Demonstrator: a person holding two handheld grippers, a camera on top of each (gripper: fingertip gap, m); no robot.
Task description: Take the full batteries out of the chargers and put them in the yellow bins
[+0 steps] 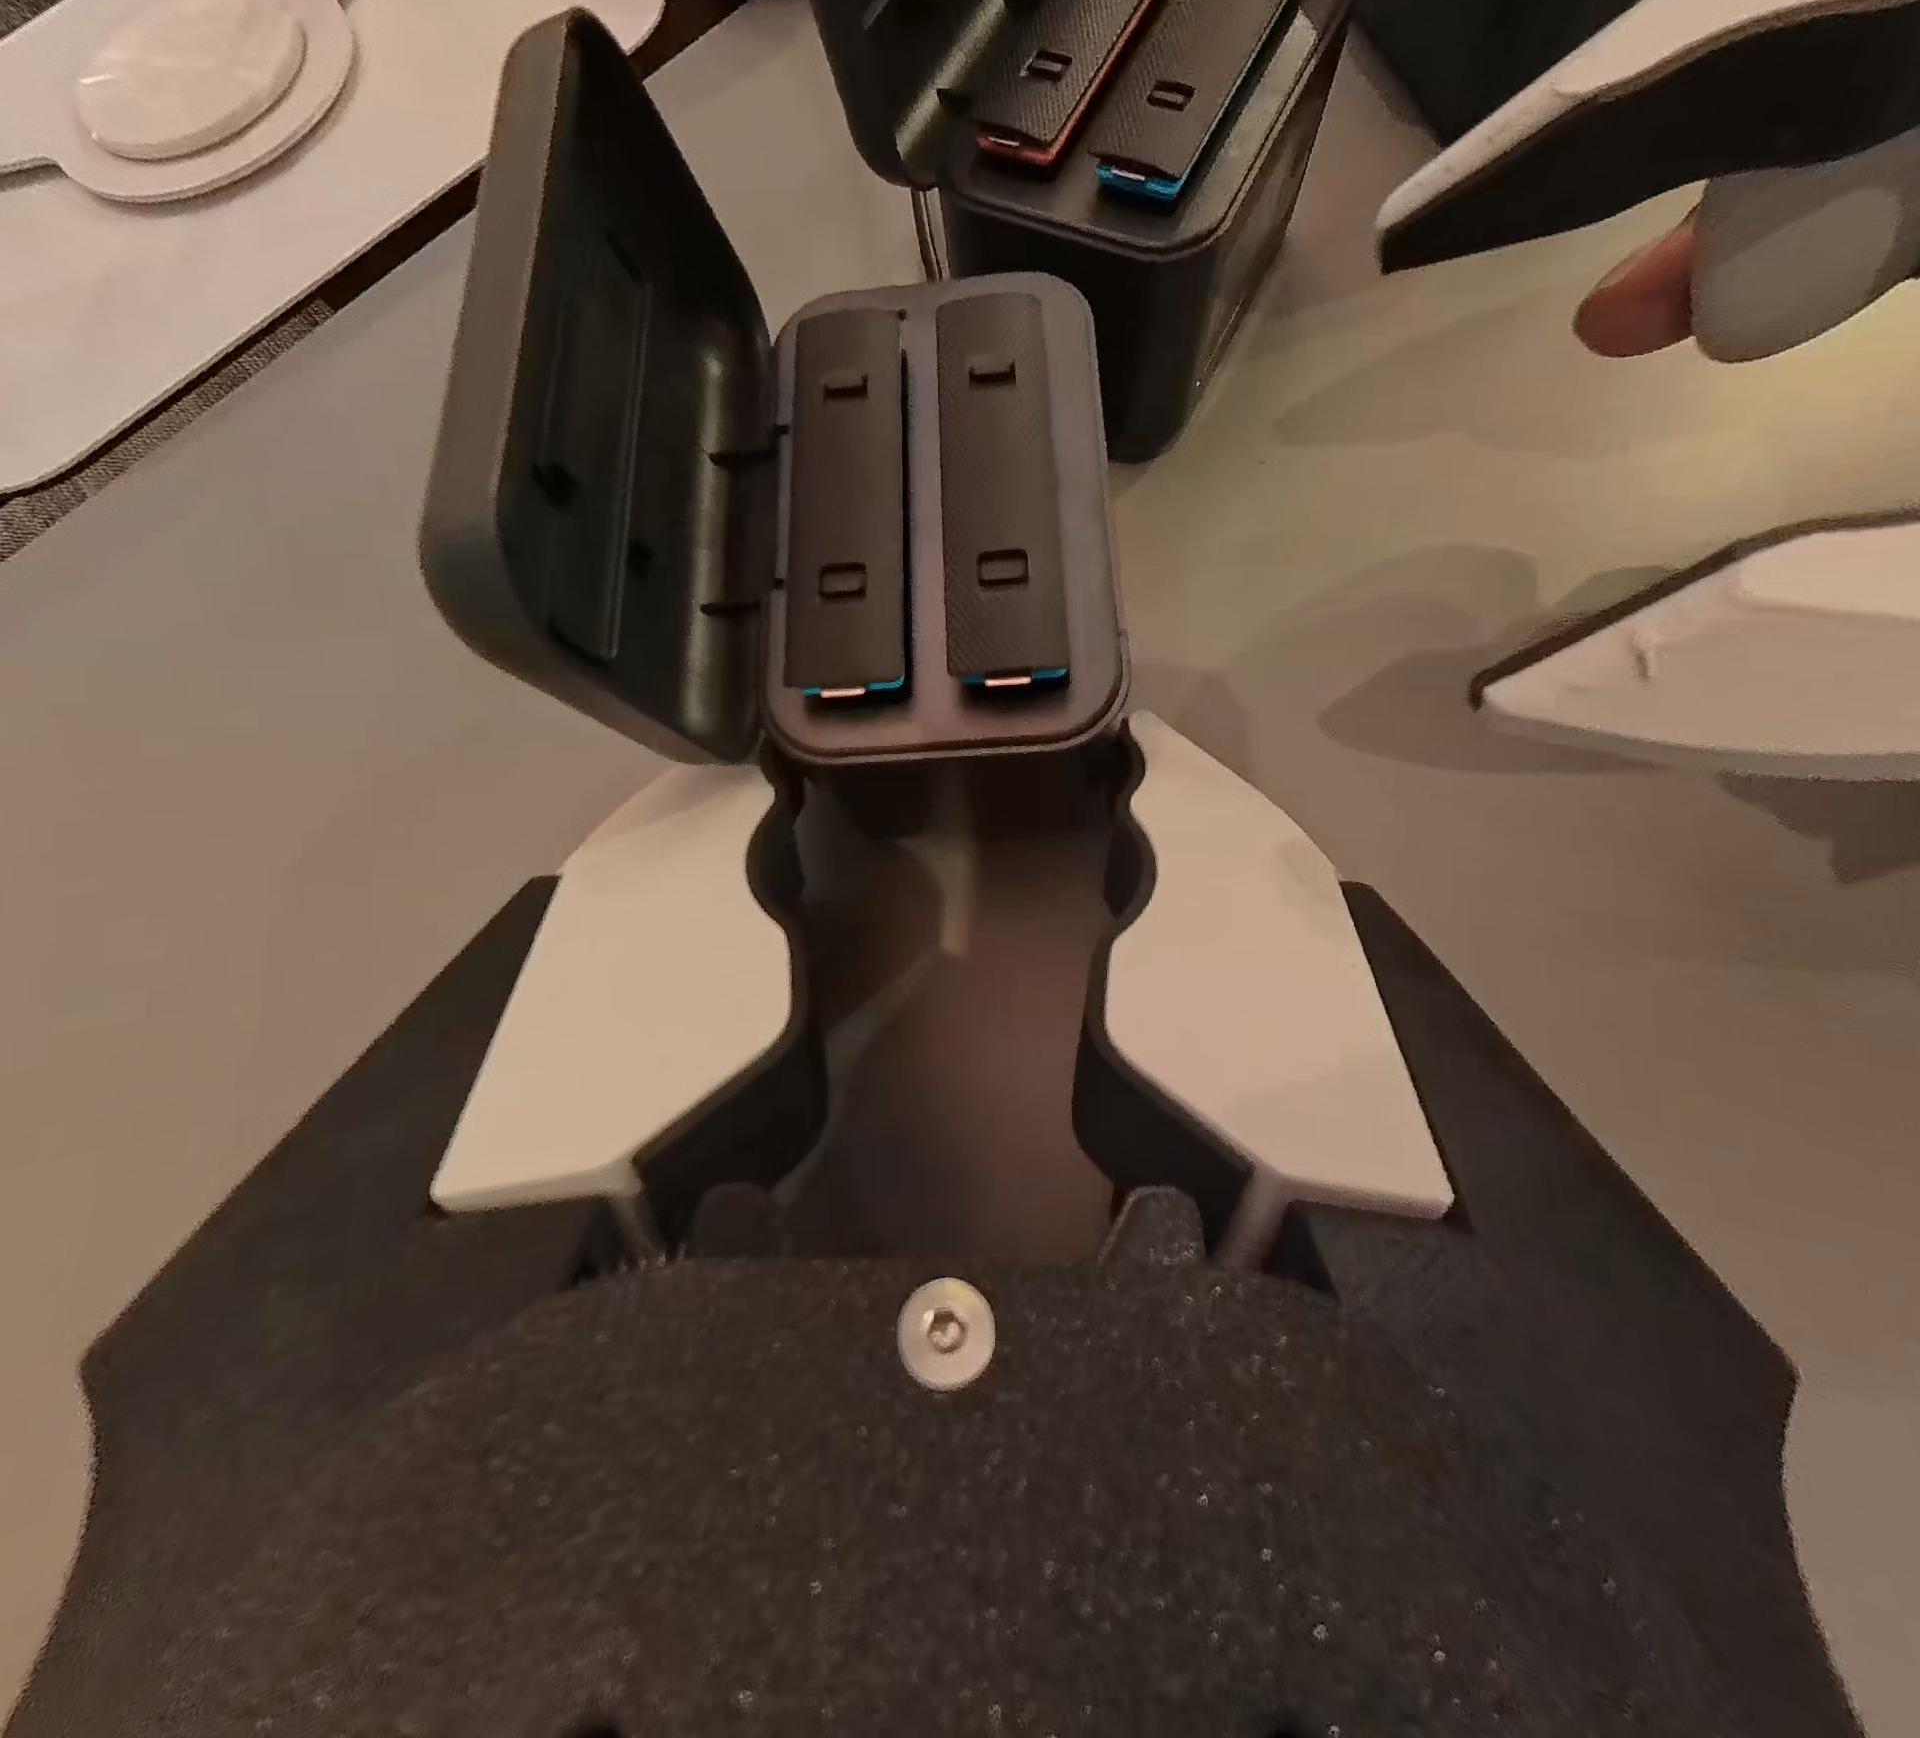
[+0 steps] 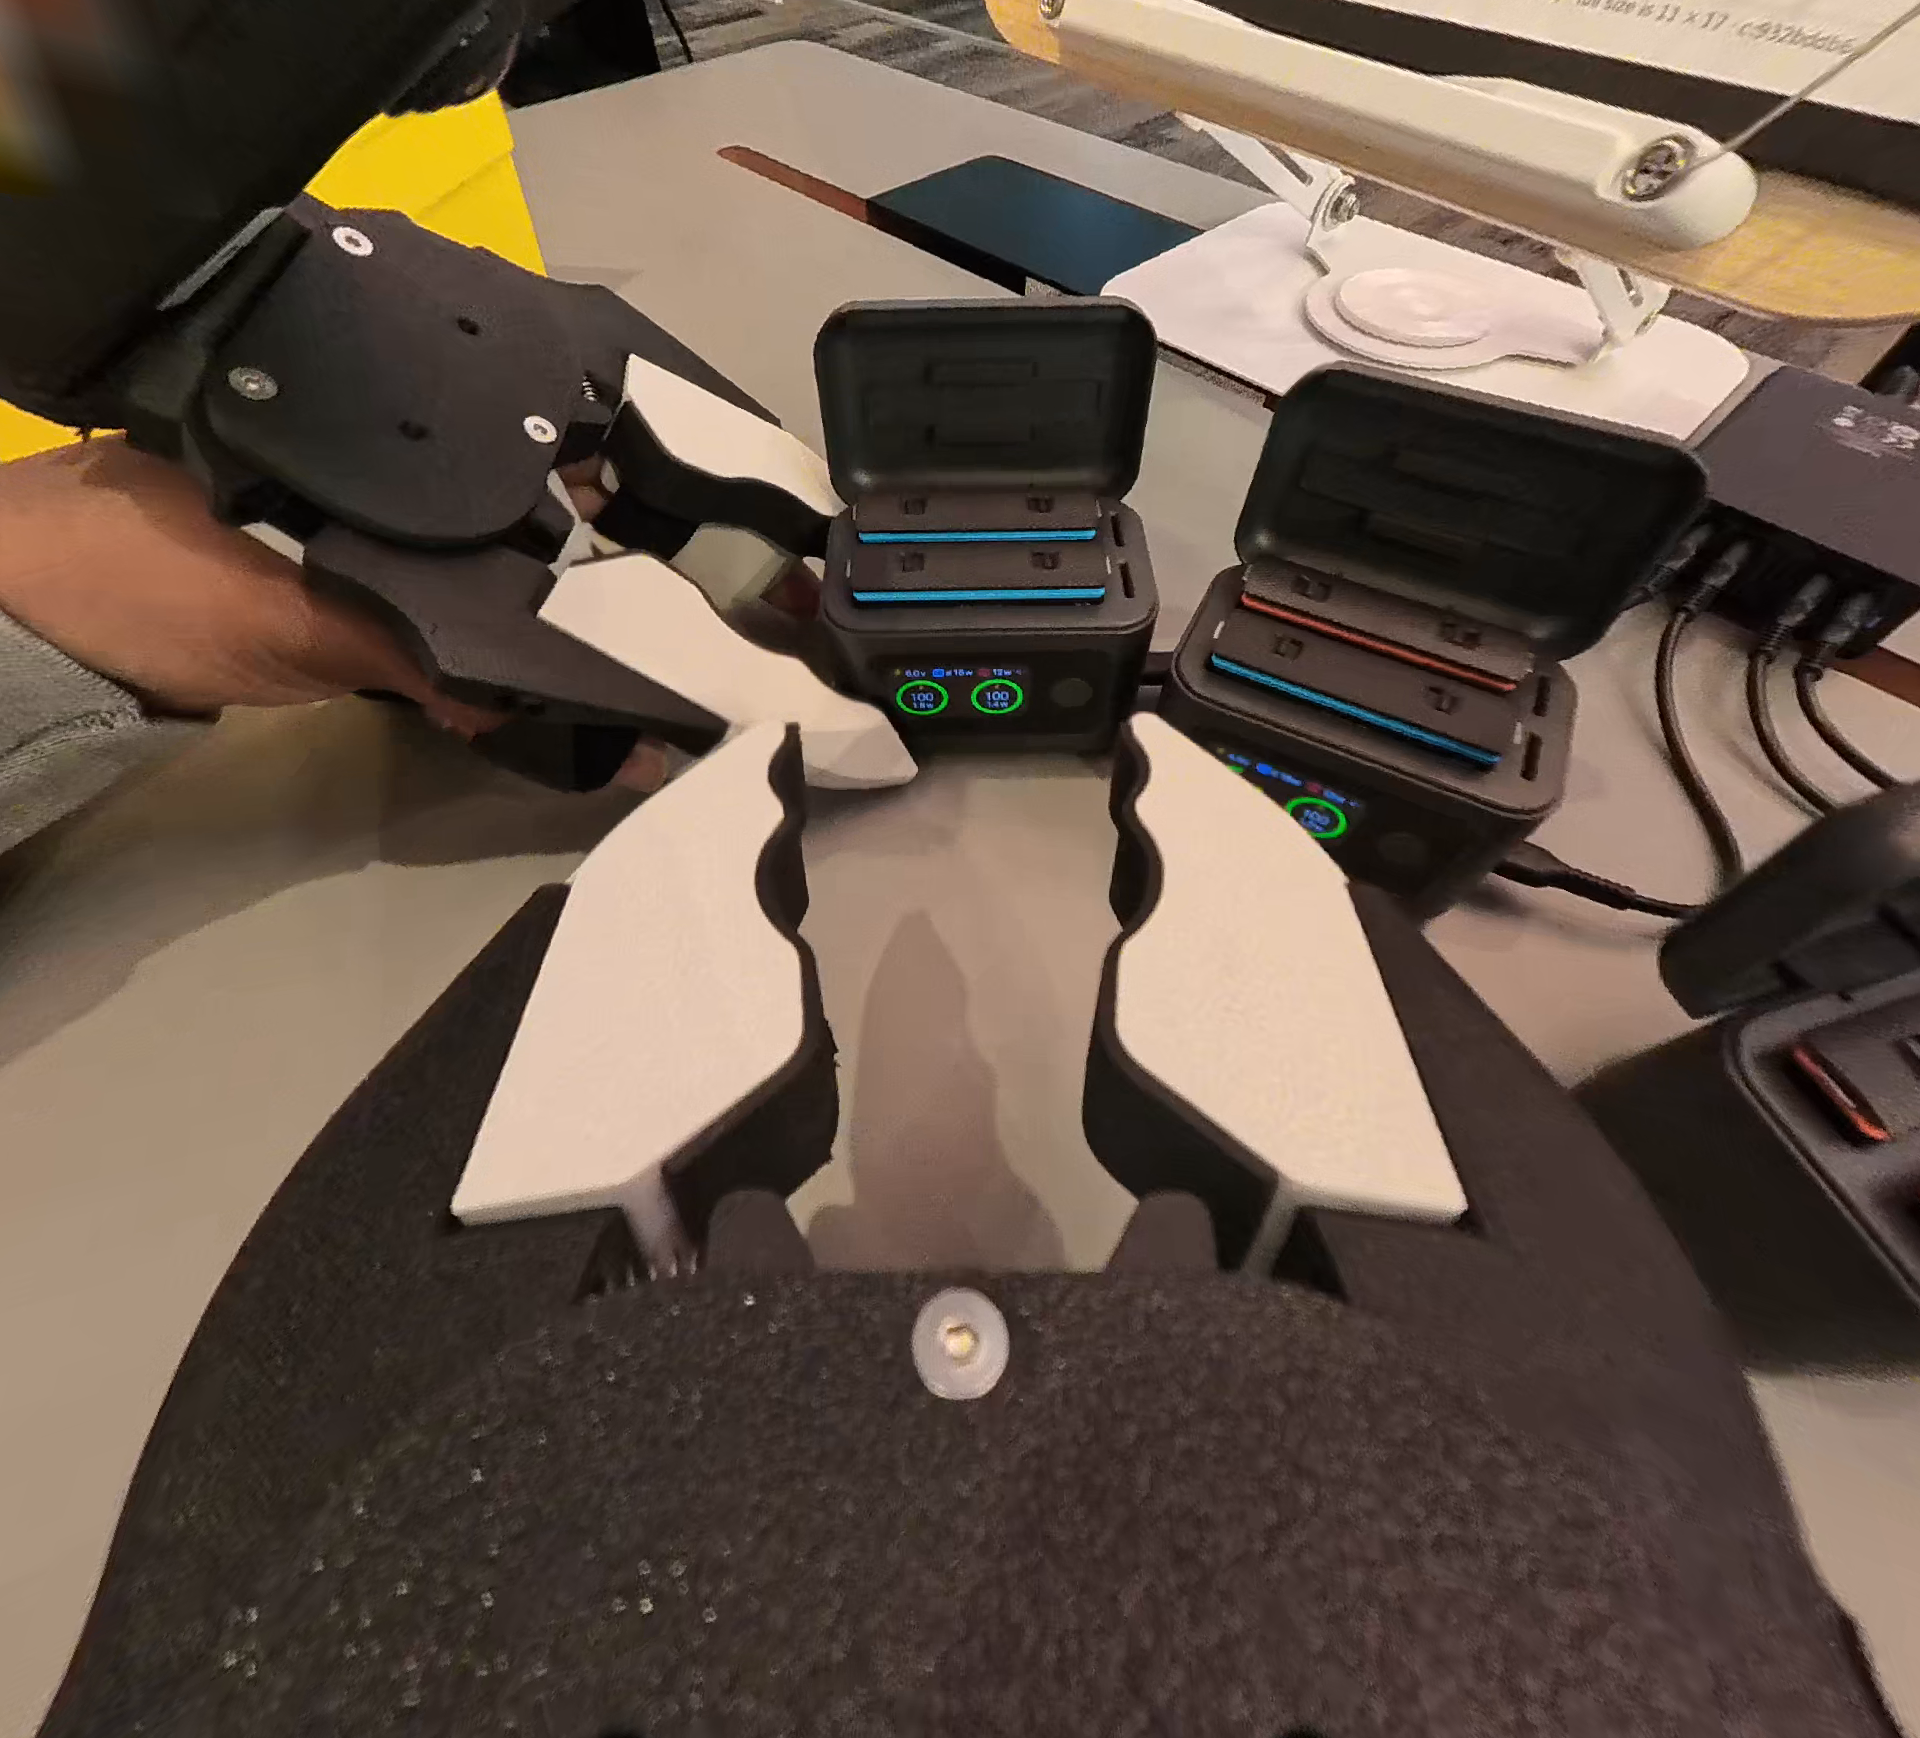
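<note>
A black charger (image 1: pixel 945 732) stands with its lid open and holds two blue-edged batteries (image 1: pixel 847 514) (image 1: pixel 1003 493). My left gripper (image 1: pixel 961 779) is shut on the charger's body, one finger on each side. In the right wrist view the same charger (image 2: pixel 987 649) shows two green rings on its screen, with the left gripper (image 2: pixel 852 628) clamping it from the left. My right gripper (image 2: pixel 956 743) is open and empty just in front of the charger; it also shows in the left wrist view (image 1: pixel 1429 473). A yellow bin (image 2: pixel 436 171) sits behind the left gripper.
A second open charger (image 2: pixel 1371 722) with one red-edged and one blue-edged battery stands to the right, also seen in the left wrist view (image 1: pixel 1122 130). A third charger (image 2: pixel 1818 1117) is at the near right. A black power hub (image 2: pixel 1818 483) with cables and a white board stand (image 2: pixel 1434 306) are behind. From either gripper's tips it is about 25 cm to the black power hub (image 2: pixel 1818 483).
</note>
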